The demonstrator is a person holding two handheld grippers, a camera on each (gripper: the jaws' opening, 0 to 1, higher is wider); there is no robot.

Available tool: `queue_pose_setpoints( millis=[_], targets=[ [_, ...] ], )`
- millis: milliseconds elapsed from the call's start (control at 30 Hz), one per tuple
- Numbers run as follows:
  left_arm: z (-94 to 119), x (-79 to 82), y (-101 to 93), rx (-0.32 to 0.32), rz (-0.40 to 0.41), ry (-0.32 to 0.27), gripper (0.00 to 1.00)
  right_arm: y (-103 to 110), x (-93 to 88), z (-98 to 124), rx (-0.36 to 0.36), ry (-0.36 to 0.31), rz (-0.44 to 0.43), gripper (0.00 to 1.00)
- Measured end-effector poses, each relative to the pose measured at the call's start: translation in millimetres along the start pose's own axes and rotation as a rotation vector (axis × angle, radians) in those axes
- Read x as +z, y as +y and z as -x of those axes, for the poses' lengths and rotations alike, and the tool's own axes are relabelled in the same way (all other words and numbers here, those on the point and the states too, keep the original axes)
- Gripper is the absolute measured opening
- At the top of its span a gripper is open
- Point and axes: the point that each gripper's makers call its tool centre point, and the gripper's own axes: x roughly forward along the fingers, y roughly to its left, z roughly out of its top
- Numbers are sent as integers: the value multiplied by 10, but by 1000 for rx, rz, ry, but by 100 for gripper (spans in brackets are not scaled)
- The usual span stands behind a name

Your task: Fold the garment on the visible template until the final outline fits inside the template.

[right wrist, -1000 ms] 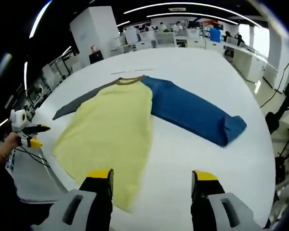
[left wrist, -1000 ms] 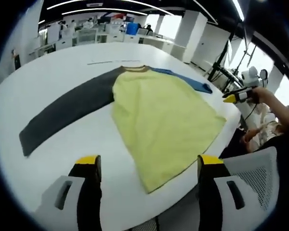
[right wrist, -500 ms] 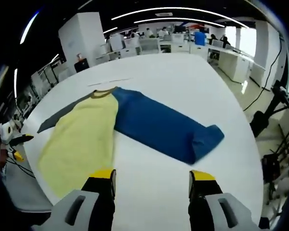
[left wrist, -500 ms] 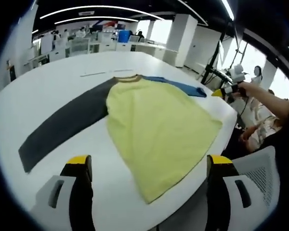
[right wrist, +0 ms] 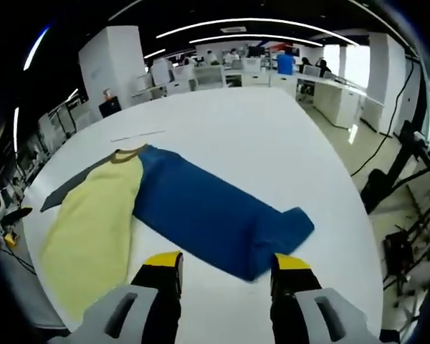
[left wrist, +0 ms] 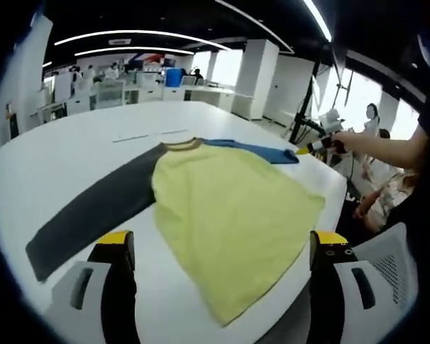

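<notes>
A long-sleeved shirt lies flat on the white table [left wrist: 64, 154]. Its yellow body [left wrist: 229, 211] faces me, with a dark grey sleeve [left wrist: 93, 215] stretched to the left and a blue sleeve [left wrist: 261, 151] to the far right. My left gripper [left wrist: 223, 244] hovers open over the near hem, touching nothing. The right gripper [left wrist: 317, 146] shows at the table's far right, held in a person's hand. In the right gripper view the blue sleeve [right wrist: 215, 215] lies straight ahead, beside the yellow body [right wrist: 93, 222]. My right gripper [right wrist: 227, 262] is open just short of the sleeve's cuff.
A thin pale strip [left wrist: 147, 135] lies on the table beyond the collar [left wrist: 183, 144]. A mesh chair [left wrist: 390, 272] stands by the near table edge. A person's arm [left wrist: 394, 147] reaches in at the right. Stands and cables [right wrist: 401, 179] crowd the floor past the table.
The right gripper has moved along the table toward the blue sleeve, which now sits in front of its jaws. The left view has shifted slightly. The shirt has not moved.
</notes>
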Motion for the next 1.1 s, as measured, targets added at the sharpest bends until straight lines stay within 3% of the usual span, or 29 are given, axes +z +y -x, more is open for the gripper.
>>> queue_pose_setpoints(
  millis=[100,567,933,1100],
  targets=[
    [-3,-9,12,4,-9,7,99,-48,8,-74,-12,10,21,35],
    [-17,-76,3,-1,-13,18,99,-92,70,-362,-84,34,60,18],
    [-24,-71,28,-3,-17,11,99,-186,21,-404,-142,71,54,1],
    [-33,-54,15,-8,-26,5,99,-200,41,-393,-142,65,30,0]
  ],
)
